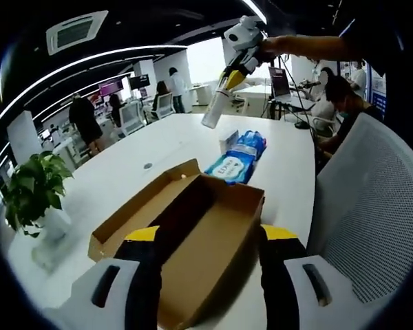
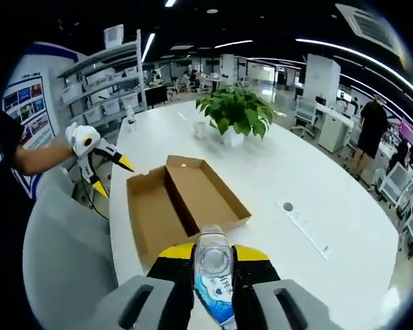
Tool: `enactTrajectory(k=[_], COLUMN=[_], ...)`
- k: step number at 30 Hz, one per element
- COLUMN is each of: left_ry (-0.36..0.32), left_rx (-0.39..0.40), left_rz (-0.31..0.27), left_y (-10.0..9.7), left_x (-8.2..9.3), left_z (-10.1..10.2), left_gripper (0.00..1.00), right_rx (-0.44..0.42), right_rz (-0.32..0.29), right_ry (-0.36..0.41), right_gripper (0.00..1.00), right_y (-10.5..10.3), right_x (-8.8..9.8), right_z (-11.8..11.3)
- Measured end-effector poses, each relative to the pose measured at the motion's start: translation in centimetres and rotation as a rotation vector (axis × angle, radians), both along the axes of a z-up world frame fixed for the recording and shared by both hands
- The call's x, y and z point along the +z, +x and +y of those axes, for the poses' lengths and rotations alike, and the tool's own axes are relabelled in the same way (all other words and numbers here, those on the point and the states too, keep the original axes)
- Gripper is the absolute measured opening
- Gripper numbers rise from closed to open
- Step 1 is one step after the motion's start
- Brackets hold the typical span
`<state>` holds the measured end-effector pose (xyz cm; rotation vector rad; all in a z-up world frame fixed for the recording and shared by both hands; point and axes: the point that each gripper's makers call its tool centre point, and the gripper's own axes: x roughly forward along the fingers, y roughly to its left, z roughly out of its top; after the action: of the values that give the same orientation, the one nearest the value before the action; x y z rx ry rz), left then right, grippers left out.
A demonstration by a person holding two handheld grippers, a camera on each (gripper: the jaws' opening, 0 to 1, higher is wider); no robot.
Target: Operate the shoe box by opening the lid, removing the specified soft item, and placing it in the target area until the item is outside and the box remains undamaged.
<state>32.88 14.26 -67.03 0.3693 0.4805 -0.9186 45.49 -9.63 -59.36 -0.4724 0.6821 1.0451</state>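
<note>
Right gripper view: right gripper (image 2: 213, 275) is clenching a clear bottle (image 2: 214, 271) above the open shoe box (image 2: 182, 199) on the white table (image 2: 316, 199); left gripper (image 1: 210, 258) is hanging released over the box

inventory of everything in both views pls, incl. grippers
shoe box: 1, brown cardboard, open, on the table
wipes pack: 1, blue, on the table beyond the box
small box: 1, white, beside the wipes pack
bottle: 1, clear, blue label, between the right jaws
table: 1, white
plant: 1, green, white pot, on the table
chair: 1, grey mesh, beside the table
left gripper: 1, black and yellow, jaws open over the box
right gripper: 1, jaws shut on bottle
</note>
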Motion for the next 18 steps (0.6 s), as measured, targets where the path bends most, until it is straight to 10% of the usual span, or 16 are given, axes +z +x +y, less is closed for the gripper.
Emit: enactTrajectory(k=[18], left_ry=[-0.053], left_rx=[0.114], left_rz=[0.027], left_y=[-1.2], left_x=[-0.5], left_z=[2.1], left_gripper=[0.63], right_rx=[0.212], right_rz=[-0.059], right_ry=[-0.278], right_gripper=[0.16], right_y=[3.1], right_x=[-4.7], right_z=[-0.1])
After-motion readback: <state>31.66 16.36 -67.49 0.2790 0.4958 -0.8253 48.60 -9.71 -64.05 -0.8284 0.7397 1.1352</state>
